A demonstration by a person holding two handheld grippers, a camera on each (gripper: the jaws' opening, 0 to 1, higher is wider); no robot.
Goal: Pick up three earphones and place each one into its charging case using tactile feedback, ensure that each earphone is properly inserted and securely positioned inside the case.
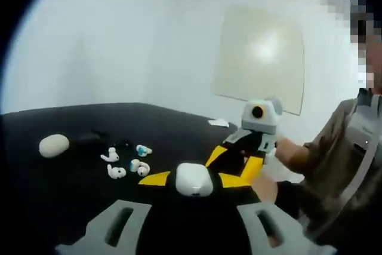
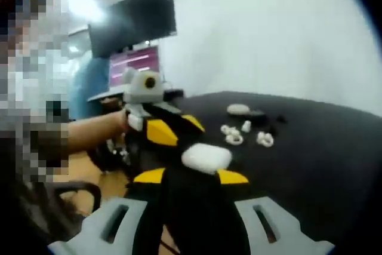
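No brand, label or readable writing showed on anything; the pink lines on a monitor [image 2: 134, 61] in the upper left of the right gripper view were too blurred to read.

In the left gripper view, the left hand-held gripper [image 1: 194, 190] was clenched on a white charging case [image 1: 194, 179] at lower centre, its yellow-and-black jaw tips pressing in from either side. The case was a rounded oblong, lid closed, its long axis running roughly bottom to top of the frame. The right gripper view showed a white case [image 2: 206, 156] pinched the same way at the right hand-held gripper [image 2: 192, 174], this one lying with its long axis across the frame; I could not tell whether it was the same case.

Loose white earphones [image 1: 127, 162] lay in a small cluster on the black desk [image 1: 54, 207] left of centre, one with a teal tip [image 1: 143, 150]; their stems pointed different ways and were too small to sort out. A cream oval case [image 1: 54, 145] sat closed at the far left, its long axis across the frame, well apart from the held case. In the right gripper view the same cluster [image 2: 243, 134] sat right of centre.

A person's hand [image 1: 289, 152] at the right of the left gripper view held the other gripper.
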